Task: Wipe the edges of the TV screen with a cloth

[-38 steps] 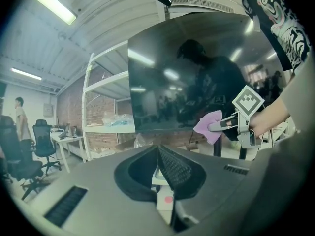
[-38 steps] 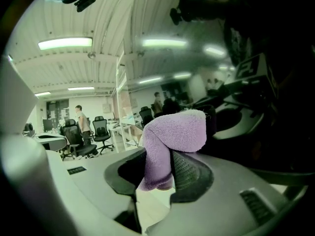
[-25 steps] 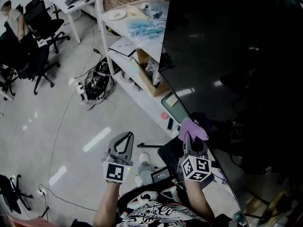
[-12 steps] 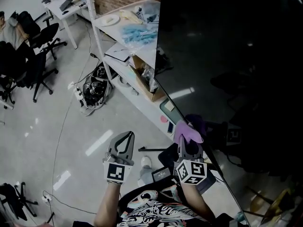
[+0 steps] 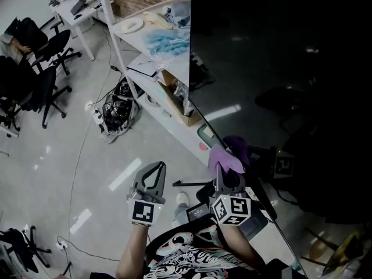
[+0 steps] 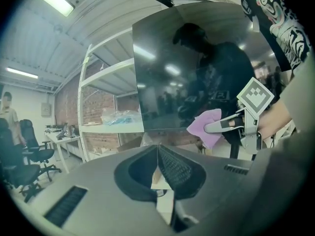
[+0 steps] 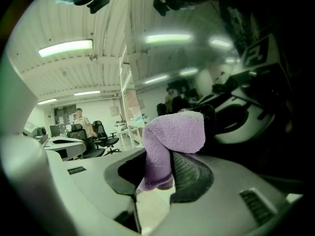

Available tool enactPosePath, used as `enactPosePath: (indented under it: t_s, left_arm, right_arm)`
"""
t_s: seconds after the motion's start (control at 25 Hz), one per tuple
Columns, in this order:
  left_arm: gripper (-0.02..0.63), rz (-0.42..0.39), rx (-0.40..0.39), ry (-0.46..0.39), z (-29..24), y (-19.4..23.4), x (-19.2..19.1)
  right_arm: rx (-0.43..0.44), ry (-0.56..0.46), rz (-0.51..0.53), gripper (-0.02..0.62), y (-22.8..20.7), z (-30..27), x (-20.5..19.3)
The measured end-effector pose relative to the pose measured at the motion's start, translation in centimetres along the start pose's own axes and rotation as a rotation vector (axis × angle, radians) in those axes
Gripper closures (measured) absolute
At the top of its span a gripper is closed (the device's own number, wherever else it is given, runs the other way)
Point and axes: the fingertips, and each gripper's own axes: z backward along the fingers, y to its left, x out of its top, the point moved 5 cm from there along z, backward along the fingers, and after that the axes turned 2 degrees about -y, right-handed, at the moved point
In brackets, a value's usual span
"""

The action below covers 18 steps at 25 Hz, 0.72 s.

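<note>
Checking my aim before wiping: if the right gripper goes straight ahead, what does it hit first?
Probably the TV screen, near its edge: the purple cloth in the right gripper looks almost against the glass, though depth is unclear.

No readable word, number or brand anywhere I look. Nearest thing to a sign: black-and-white square markers on left cube (image 5: pixel 143 212) of left gripper (image 5: pixel 155 166) and right cube (image 5: pixel 231 209) of right gripper (image 5: pixel 226 172). Block patterns only, no letters. One marker mirrored in TV screen (image 5: pixel 279 68), equally unreadable. Shirt (image 5: pixel 192 259) print: black-white swirls, no word I can make out. Packets and carton (image 5: pixel 179 100) on shelf (image 5: pixel 152 36): any labels too small to read.
</note>
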Motion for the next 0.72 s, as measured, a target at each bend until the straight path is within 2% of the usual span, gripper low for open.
enactPosePath:
  t_s: [0.08, 0.2, 0.32, 0.48, 0.64, 0.72]
  left_arm:
    - [0.589, -0.002, 0.002, 0.006, -0.1, 0.2, 0.2]
    - [0.589, -0.013, 0.015, -0.035, -0.1, 0.3, 0.8]
    - [0.589, -0.003, 0.016, 0.016, 0.0, 0.1, 1.0]
    - [0.589, -0.012, 0.019, 0.036, -0.3, 0.2, 1.1]
    - [0.589, 0.005, 0.026, 0.038, -1.2, 0.6, 1.4]
    - [0.589, -0.003, 0.027, 0.008, -1.7, 0.8, 1.7]
  right_arm:
    - [0.004, 0.000, -0.001, 0.446, 0.2, -0.3, 0.2]
    - [0.012, 0.000, -0.004, 0.446, 0.5, -0.4, 0.4]
    - [0.020, 0.000, -0.011, 0.446, 0.8, -0.4, 0.8]
    - [0.047, -0.002, -0.012, 0.446, 1.2, -0.7, 1.5]
    - [0.072, -0.001, -0.002, 0.446, 1.9, -1.5, 1.9]
    - [0.081, -0.002, -0.004, 0.446, 2.1, -1.7, 2.3]
